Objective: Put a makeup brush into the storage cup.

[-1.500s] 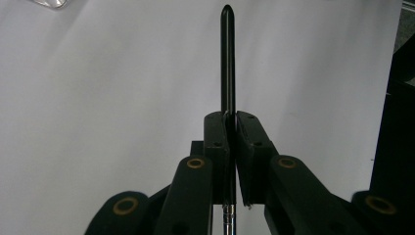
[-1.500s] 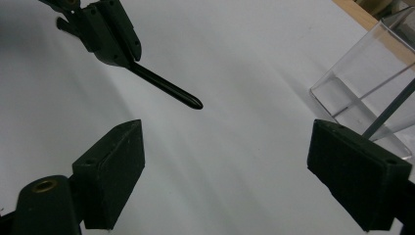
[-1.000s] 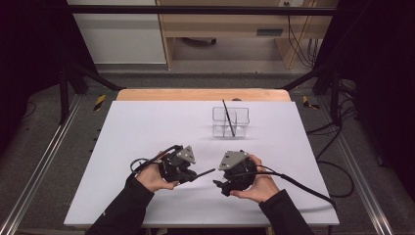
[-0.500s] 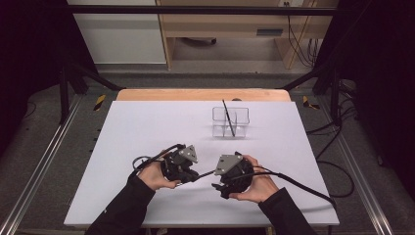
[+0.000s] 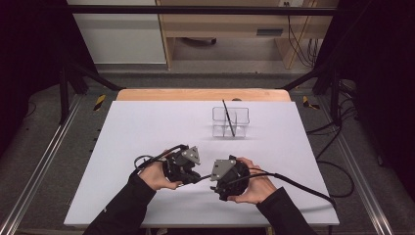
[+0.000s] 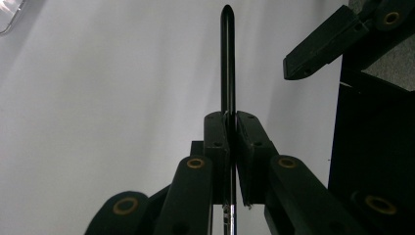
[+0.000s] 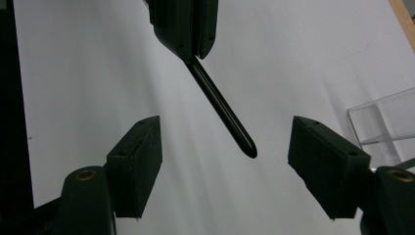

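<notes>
- Black left gripper (image 5: 193, 172), grey three-cornered plate on top, cable looping out toward 9 o'clock.
- Black right gripper (image 5: 218, 182), cable trailing toward 4 o'clock.
- Brass-coloured pivots on jaw arms.
- Dark sleeves (image 5: 120, 208).

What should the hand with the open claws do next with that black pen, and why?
Probably ease the right gripper forward and close it around the free tip of the black pen. Its jaws stand wide open on either side of that tip, touching nothing, while the left gripper clamps the pen's other end, ready to pass it over.

Two grippers (image 5: 182, 166) (image 5: 229, 177), two black pens (image 6: 227, 63) (image 5: 228, 119), one clear organizer (image 5: 231, 122), one table (image 5: 147, 132).
</notes>
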